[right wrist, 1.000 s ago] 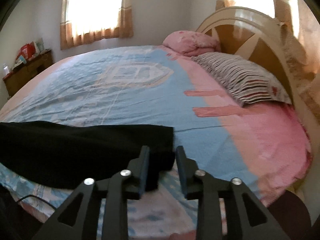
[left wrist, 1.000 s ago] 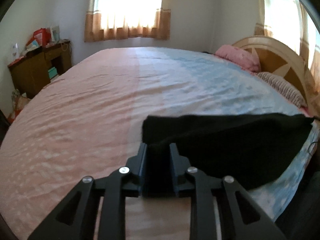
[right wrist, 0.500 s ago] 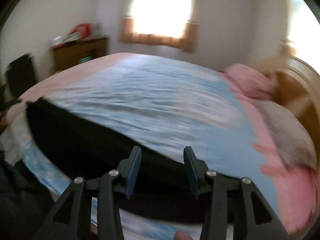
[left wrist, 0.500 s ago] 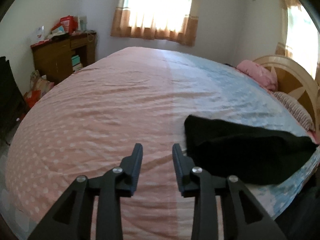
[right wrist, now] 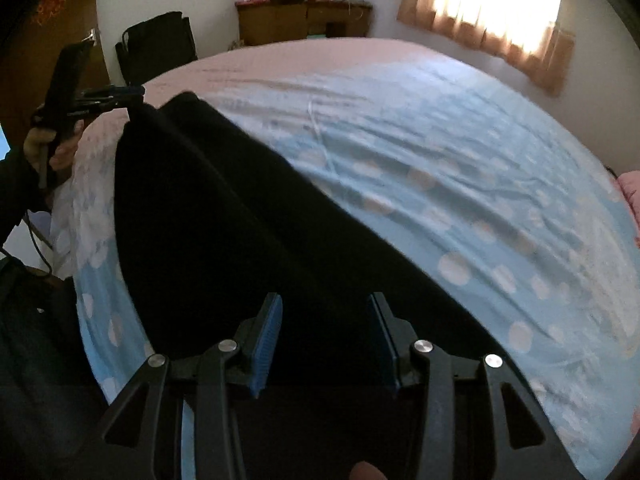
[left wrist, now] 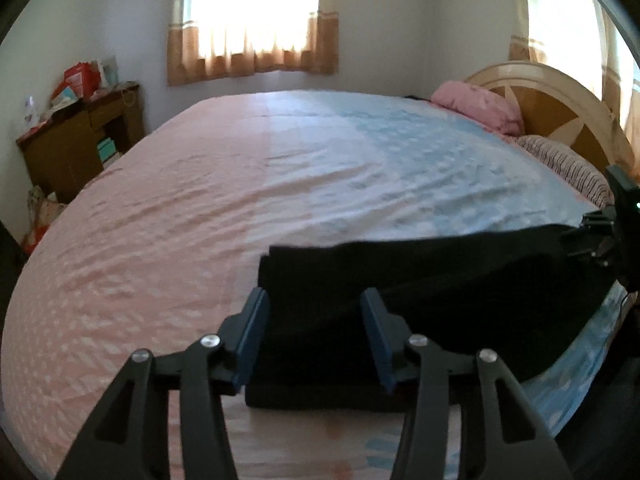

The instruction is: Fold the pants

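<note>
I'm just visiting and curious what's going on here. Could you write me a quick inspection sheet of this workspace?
Surface: bed sheet, pink and blue, wrinkled.
Job's things: black pants lying along the near bed edge.
Clutter: nothing seen on the bed but pink pillow and striped pillow.
Grippers: left gripper and right gripper each astride the pants, jaws apart, the left's just opening.
Cables: dark cable hanging beside the bed.
Surroundings: wooden cabinet, curtained window, headboard.
</note>
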Motion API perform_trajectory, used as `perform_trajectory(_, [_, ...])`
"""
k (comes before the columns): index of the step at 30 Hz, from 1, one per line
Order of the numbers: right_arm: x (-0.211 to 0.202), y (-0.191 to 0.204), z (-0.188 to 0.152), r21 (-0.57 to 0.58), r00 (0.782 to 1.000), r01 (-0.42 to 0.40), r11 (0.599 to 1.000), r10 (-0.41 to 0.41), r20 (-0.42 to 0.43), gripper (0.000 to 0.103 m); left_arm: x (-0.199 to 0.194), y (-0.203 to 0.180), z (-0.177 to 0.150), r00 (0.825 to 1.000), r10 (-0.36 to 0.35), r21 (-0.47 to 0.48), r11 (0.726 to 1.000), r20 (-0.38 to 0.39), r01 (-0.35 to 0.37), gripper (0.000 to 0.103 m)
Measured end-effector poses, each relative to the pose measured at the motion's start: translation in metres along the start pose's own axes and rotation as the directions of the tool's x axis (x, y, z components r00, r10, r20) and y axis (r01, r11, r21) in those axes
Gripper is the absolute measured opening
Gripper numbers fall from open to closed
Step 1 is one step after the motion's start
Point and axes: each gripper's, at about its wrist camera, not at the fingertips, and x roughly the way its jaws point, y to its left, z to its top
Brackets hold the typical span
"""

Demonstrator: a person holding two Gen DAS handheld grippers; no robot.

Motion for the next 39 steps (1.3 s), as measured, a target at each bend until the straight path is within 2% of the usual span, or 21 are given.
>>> perform_trajectory(3, [0.008,-0.003,-0.005,0.024,0.998,-0.065,0.998,0.065,-0.026,0.046,0.000,0.005,-0.008,1.000,-0.026,-0.013,1.000,-0.004,0.026,0.050])
perform_trajectory(5, [0.009,0.001,-0.011,0.015,0.993,-0.105,0.994,0.105,-0.045,0.046,0.001,0.005,-0.009,1.000,-0.017,-0.004,1.000,-0.016,0.017,0.027])
perform_trajectory(6, [0.011,0.006,-0.014,0.003,0.994,-0.095,0.995,0.095,-0.057,0.045,0.003,0.005,-0.010,1.000,-0.009,0.000,1.000,-0.028,0.009,0.023])
perform_trajectory(7, [0.013,0.011,-0.016,-0.006,0.994,-0.087,0.996,0.086,-0.065,0.039,0.004,0.008,-0.011,0.999,-0.011,-0.008,1.000,-0.031,0.011,0.023])
perform_trajectory(8, [0.014,0.017,-0.018,-0.020,0.994,-0.080,0.997,0.079,-0.069,0.018,0.004,0.012,-0.012,0.999,-0.020,-0.021,1.000,-0.027,0.020,0.023])
perform_trajectory(9, [0.013,0.023,-0.021,-0.035,0.995,-0.079,0.996,0.077,-0.065,0.012,0.003,0.013,-0.013,0.999,-0.023,-0.025,0.999,-0.027,0.022,0.023])
perform_trajectory(13, [0.000,0.045,-0.033,-0.070,0.992,-0.111,0.991,0.107,-0.066,0.007,-0.004,0.017,-0.020,0.999,-0.030,-0.037,0.999,-0.032,0.029,0.023])
perform_trajectory(16, [-0.001,0.067,-0.048,-0.127,0.992,-0.100,0.987,0.088,-0.094,0.007,-0.007,0.022,-0.024,0.999,-0.014,-0.051,0.999,-0.040,0.012,0.027])
perform_trajectory(19, [0.002,0.071,-0.054,-0.128,0.986,-0.139,0.982,0.125,-0.113,0.007,-0.013,0.035,-0.028,0.999,0.008,-0.079,0.997,-0.052,-0.012,0.028])
perform_trajectory(21, [-0.001,0.064,-0.054,-0.094,0.981,-0.166,0.982,0.155,-0.114,0.007,-0.021,0.045,-0.030,0.997,0.060,-0.094,0.994,-0.054,-0.065,0.028])
perform_trajectory(24, [-0.006,0.062,-0.050,-0.102,0.988,-0.136,0.985,0.127,-0.090,0.007,-0.034,0.055,-0.031,0.996,0.076,-0.122,0.989,-0.035,-0.080,0.025])
perform_trajectory(26, [-0.012,0.061,-0.042,-0.082,0.989,-0.137,0.987,0.132,-0.066,0.009,-0.040,0.050,-0.030,0.997,0.079,-0.100,0.992,-0.018,-0.080,0.026])
perform_trajectory(27, [-0.014,0.062,-0.038,-0.080,0.989,-0.139,0.987,0.135,-0.053,0.014,-0.042,0.046,-0.029,0.997,0.071,-0.087,0.994,-0.012,-0.072,0.028])
perform_trajectory(28, [-0.015,0.065,-0.032,-0.091,0.991,-0.133,0.987,0.129,-0.039,0.028,-0.043,0.041,-0.027,0.998,0.056,-0.071,0.996,-0.006,-0.056,0.037])
perform_trajectory(29, [-0.016,0.070,-0.027,-0.112,0.993,-0.120,0.986,0.118,-0.027,0.038,-0.042,0.036,-0.026,0.999,0.050,-0.052,0.997,0.000,-0.050,0.053])
perform_trajectory(30, [-0.016,0.075,-0.023,-0.131,0.993,-0.114,0.985,0.112,-0.019,0.056,-0.041,0.029,-0.024,0.998,0.056,-0.030,0.998,0.007,-0.056,0.060])
perform_trajectory(31, [-0.013,0.082,-0.019,-0.154,0.993,-0.116,0.981,0.116,-0.012,0.059,-0.040,0.021,-0.024,0.998,0.067,0.001,0.998,0.018,-0.067,0.066])
perform_trajectory(33, [-0.006,0.094,-0.014,-0.185,0.993,-0.114,0.976,0.114,-0.011,0.059,-0.034,0.008,-0.023,0.996,0.084,0.062,0.994,0.022,-0.085,0.065])
perform_trajectory(36, [0.009,0.107,-0.008,-0.227,0.998,-0.061,0.972,0.059,-0.015,0.059,-0.020,-0.004,-0.021,0.994,0.114,0.131,0.985,0.006,-0.113,0.061])
perform_trajectory(38, [0.014,0.107,-0.008,-0.220,0.998,-0.066,0.973,0.063,-0.018,0.058,-0.011,-0.010,-0.021,0.990,0.139,0.173,0.975,0.003,-0.137,0.044])
perform_trajectory(39, [0.015,0.105,-0.009,-0.213,0.998,-0.068,0.975,0.066,-0.017,0.053,-0.008,-0.009,-0.020,0.990,0.140,0.176,0.975,-0.002,-0.137,0.038])
